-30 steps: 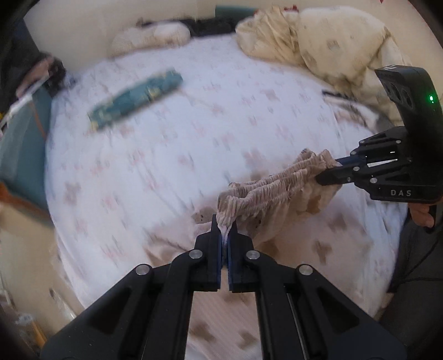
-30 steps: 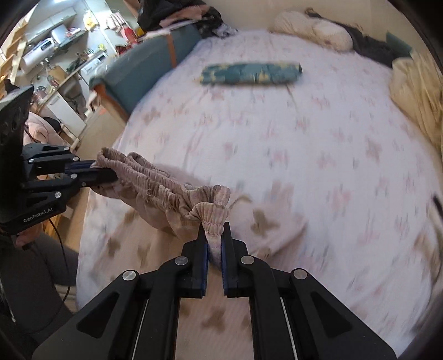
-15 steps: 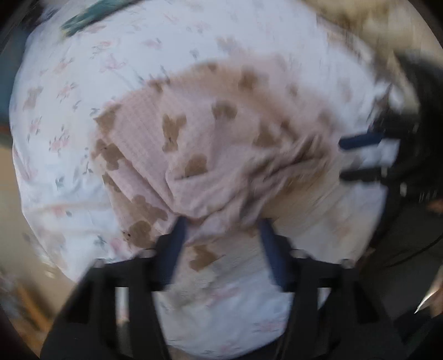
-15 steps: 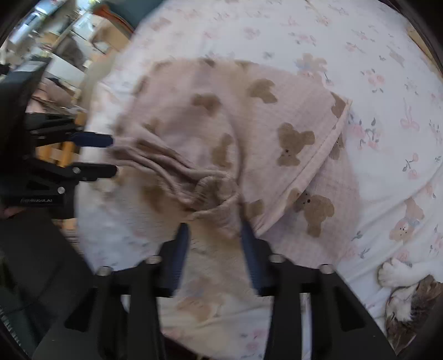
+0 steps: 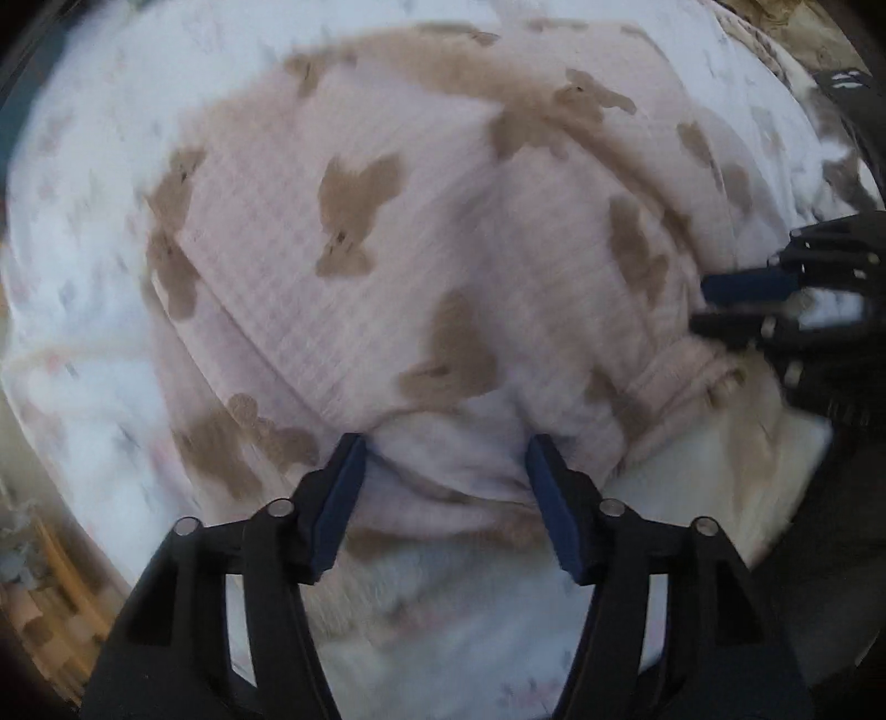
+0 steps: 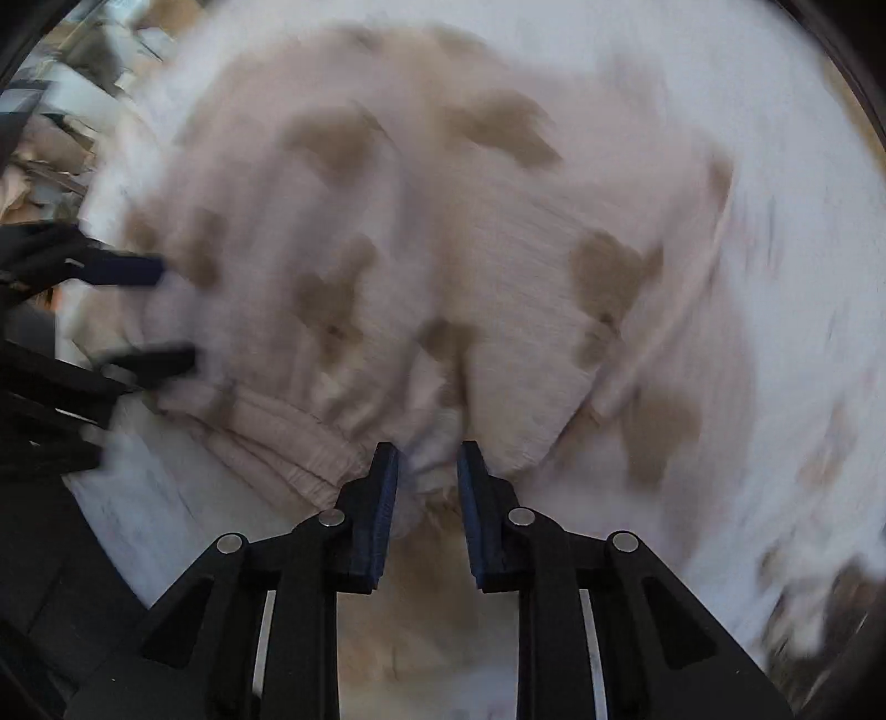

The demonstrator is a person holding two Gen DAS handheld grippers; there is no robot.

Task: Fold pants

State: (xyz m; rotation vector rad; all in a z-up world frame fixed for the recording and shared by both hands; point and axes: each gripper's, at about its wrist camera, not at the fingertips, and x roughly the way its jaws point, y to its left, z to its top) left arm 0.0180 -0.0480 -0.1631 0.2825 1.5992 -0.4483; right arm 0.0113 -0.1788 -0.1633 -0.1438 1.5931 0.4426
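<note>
Pants lie spread on bed, L claw & R claw both released.

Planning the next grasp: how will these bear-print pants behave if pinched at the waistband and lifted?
Probably floppy: the pants lie wrinkled on the bed. Likely light, since the weave looks thin. The gathered waistband should give a bulkier, surer pinch.

White bedsheet with faint small floral print lying spread across bed, filling left and far side of left wrist view, blurred. Same sheet showing at right in right wrist view. Crumpled cream bedding sitting at far right corner. Cluttered furniture showing far left, too blurred to identify.
</note>
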